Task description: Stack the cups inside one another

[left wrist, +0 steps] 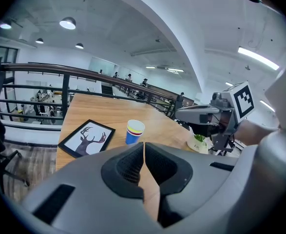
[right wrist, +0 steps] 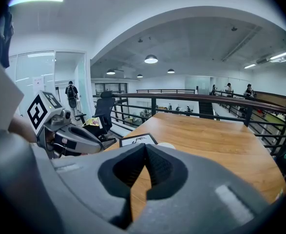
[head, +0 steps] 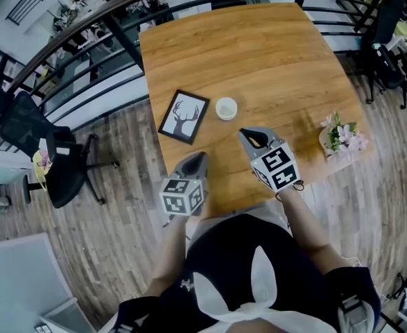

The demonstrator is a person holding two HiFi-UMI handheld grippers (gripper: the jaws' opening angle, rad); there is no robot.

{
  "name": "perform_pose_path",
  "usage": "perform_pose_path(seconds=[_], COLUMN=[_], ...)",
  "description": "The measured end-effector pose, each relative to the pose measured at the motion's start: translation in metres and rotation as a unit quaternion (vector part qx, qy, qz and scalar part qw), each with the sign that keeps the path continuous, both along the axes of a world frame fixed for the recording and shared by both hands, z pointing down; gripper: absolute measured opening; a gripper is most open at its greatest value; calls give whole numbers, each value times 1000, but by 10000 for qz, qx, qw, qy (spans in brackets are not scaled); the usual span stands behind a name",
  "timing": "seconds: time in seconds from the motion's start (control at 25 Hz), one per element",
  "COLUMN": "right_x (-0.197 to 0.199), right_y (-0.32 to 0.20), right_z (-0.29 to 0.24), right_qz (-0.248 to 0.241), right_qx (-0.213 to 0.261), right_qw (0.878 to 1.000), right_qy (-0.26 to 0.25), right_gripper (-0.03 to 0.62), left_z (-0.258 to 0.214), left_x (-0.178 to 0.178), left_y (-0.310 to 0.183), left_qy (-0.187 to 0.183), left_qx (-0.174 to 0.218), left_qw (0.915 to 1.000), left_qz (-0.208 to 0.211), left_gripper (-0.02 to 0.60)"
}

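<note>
One paper cup (head: 226,108) stands upright on the wooden table (head: 272,54); it is blue with yellow and red bands and a white inside (left wrist: 134,131). I see no other cup. My left gripper (head: 197,160) is near the table's front edge, shut with nothing between its jaws (left wrist: 143,149), and the cup lies ahead of it. My right gripper (head: 249,137) hovers just right of and nearer than the cup, shut and empty (right wrist: 145,151). In the right gripper view only the cup's rim (right wrist: 166,145) shows above the jaws.
A black-framed deer picture (head: 184,116) lies flat left of the cup. A small pot of pink flowers (head: 340,139) stands at the table's right edge. Railings (head: 92,30) run behind the table, and an office chair (head: 57,161) stands on the floor at left.
</note>
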State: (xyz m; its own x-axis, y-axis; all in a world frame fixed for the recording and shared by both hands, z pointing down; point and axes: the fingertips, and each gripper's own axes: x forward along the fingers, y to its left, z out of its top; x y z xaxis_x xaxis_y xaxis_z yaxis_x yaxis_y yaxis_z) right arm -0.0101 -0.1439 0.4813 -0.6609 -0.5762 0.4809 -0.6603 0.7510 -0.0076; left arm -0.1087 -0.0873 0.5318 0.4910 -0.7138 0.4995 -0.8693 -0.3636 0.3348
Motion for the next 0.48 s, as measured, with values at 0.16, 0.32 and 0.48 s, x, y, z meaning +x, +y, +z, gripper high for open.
perform_pose_path(seconds=[0.16, 0.32, 0.48], right_x=[6, 12, 14], right_y=[10, 18, 26], right_z=[3, 6, 8], right_qz=[42, 92, 108], right_qx=[-46, -96, -156], right_qw=[10000, 9999, 9998], right_qy=[15, 32, 33], right_gripper=[-3, -3, -3], left_z=[-1, -2, -3], left_x=[9, 17, 21], left_y=[5, 9, 14], left_qy=[-29, -41, -45], left_qx=[11, 39, 20], left_qw=[9999, 9997, 9996], left_qz=[128, 237, 279], left_gripper=[26, 26, 26])
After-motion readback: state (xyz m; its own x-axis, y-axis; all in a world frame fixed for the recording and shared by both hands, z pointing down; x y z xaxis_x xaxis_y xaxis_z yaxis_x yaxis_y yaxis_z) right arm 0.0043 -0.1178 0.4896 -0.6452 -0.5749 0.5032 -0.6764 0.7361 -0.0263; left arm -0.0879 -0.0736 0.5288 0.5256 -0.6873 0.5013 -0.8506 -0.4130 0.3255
